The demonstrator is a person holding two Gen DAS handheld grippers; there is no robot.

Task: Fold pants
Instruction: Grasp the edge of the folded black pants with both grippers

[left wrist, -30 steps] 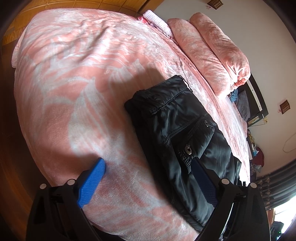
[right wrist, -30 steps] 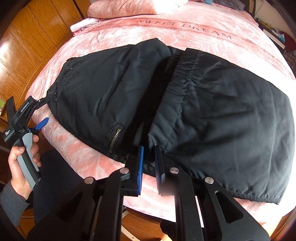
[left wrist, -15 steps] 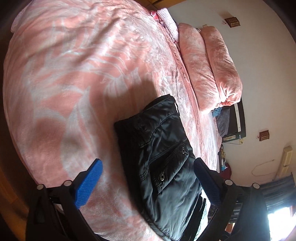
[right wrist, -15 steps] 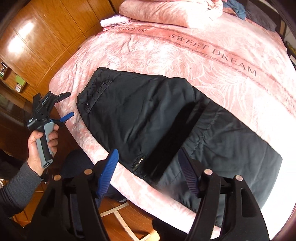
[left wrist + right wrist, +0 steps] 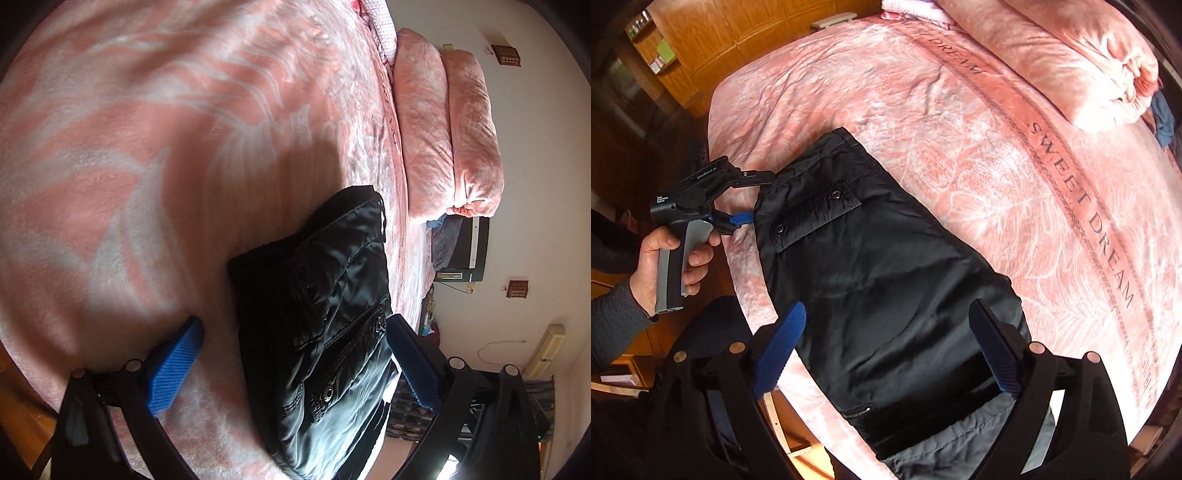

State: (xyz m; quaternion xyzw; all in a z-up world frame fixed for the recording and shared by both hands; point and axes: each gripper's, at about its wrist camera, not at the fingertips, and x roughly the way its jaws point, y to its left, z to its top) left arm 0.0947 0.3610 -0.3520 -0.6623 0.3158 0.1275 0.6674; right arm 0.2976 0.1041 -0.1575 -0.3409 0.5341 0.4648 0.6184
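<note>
While the left gripper (image 5: 759,199) waits wide open at the pocket end, the black pants (image 5: 886,280) lie flat on the pink bed (image 5: 997,155). They look soft, thin, slippery: grab a thick seam. The right gripper (image 5: 886,350) hangs wide open too.

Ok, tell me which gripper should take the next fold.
Probably left. The left gripper is open right at the waistband corner of the black pants on the bed. The right gripper, also open, hovers above the middle.
</note>
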